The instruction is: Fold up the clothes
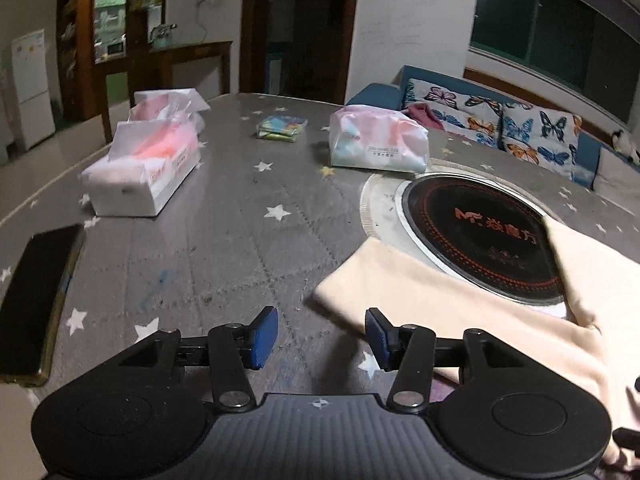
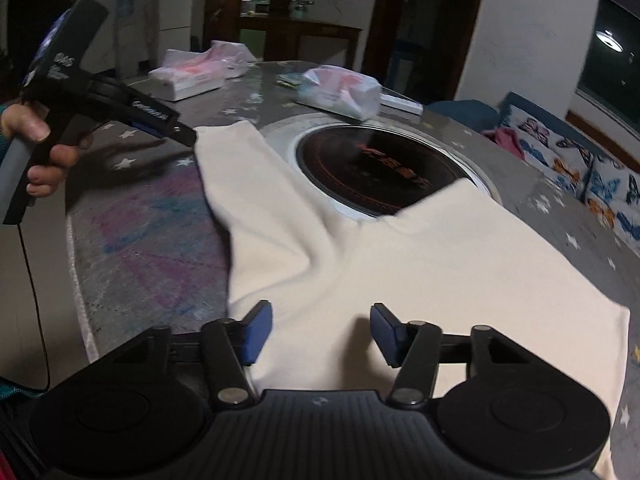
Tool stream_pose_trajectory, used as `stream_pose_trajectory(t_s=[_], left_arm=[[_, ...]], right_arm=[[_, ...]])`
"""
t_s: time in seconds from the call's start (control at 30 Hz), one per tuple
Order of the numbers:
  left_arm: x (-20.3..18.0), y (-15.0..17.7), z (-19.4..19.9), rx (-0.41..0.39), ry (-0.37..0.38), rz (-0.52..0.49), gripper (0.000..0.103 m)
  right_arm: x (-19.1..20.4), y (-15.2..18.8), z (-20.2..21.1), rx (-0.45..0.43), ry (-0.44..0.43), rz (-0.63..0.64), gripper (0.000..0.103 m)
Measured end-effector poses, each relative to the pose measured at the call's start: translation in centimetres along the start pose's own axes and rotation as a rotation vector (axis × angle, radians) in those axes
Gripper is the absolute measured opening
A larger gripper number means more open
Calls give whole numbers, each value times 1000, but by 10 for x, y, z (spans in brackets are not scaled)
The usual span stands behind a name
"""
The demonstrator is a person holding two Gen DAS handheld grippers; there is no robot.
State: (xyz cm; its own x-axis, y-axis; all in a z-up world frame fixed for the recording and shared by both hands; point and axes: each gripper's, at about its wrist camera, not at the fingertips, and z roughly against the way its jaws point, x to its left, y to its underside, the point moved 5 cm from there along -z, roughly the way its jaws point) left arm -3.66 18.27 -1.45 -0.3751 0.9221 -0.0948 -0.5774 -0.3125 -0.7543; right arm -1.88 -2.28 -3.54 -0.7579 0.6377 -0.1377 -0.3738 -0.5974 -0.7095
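Note:
A cream garment [image 2: 420, 256] lies flat on the grey star-patterned table [image 1: 224, 248], partly over a round black cooktop [image 2: 372, 176]. One long cream part [image 2: 240, 184] runs toward the far left. In the left wrist view the garment [image 1: 460, 304] lies to the right. My left gripper [image 1: 322, 338] is open and empty, just above the table beside the end of that cream part. It shows from outside in the right wrist view [image 2: 164, 124], held by a hand. My right gripper [image 2: 322, 334] is open and empty, over the garment's near part.
A black phone [image 1: 38, 304] lies at the table's left edge. Two tissue packs [image 1: 144, 168] stand at the far left, another pack [image 1: 378, 140] at the far middle, with a small colourful packet [image 1: 282, 127] between them. A butterfly-cushioned sofa [image 1: 520, 128] stands beyond the table.

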Motion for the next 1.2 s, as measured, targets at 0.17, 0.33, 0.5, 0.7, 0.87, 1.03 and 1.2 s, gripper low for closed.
stream_pose_trajectory(t_s=[0.17,0.33,0.5,0.7,0.87,1.03,1.2], left_arm=[[0,-3,-13,7,-3,33,49],[-4,-7,-21,-16,-13,12,18],[-10,-17,-20,-44,11,22,5],[-26,-51,7,-148,57,30,5],[-62,-75,47,-250,163,-21,5],[-108,-85,89,-322,292,-81,5],[-158,-81,122,-349,436,-141,5]], right_arm=[[7,-5,-5,0,-40,-21,38],[10,-7,-3,-8,-47,-25,38],[9,-10,2,-23,-50,-41,38],[21,-1,-4,-7,-85,-18,38],[21,-1,-1,-30,-101,-29,38],[5,0,17,-66,-103,-110,38],[-20,10,43,-99,-31,-173,39]])
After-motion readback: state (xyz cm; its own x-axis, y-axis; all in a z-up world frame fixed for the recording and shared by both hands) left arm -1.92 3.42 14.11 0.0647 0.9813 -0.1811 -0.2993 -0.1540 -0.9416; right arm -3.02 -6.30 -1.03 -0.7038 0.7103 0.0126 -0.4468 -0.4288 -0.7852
